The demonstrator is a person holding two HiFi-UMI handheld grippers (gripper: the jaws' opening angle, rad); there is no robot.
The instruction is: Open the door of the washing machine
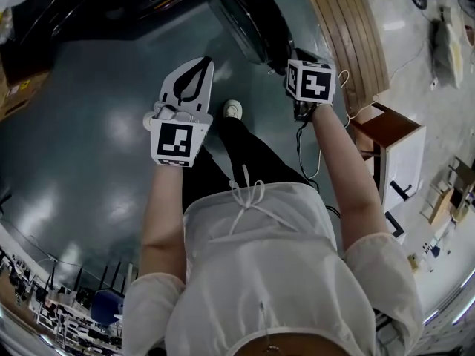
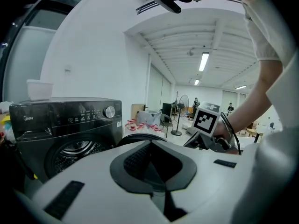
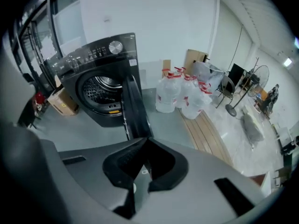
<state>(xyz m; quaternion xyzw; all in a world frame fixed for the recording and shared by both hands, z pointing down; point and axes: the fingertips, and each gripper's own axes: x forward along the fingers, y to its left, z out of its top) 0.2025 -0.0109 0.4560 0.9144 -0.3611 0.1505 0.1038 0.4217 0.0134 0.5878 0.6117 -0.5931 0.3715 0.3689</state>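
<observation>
Right tool [image 3: 144, 140], jaws pressed together at the rim of the black washing-machine door [image 3: 133, 104], is best swung along the hinge arc; left tool [image 1: 202, 65] is held closed, empty.

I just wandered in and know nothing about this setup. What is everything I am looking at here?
washing machine: one, black, ahead of both grippers
door: one, black, swung open
water jugs: several, clear with red caps, right of the machine
cardboard box: one, brown, left of the machine
tub: one, white, on top of the machine
wooden boards: several, pale brown, beside the jugs
shoe: one, white, between the grippers
left gripper: one, white, jaws together, empty
right gripper: one, pale grey, jaws together, tips at the door's edge
</observation>
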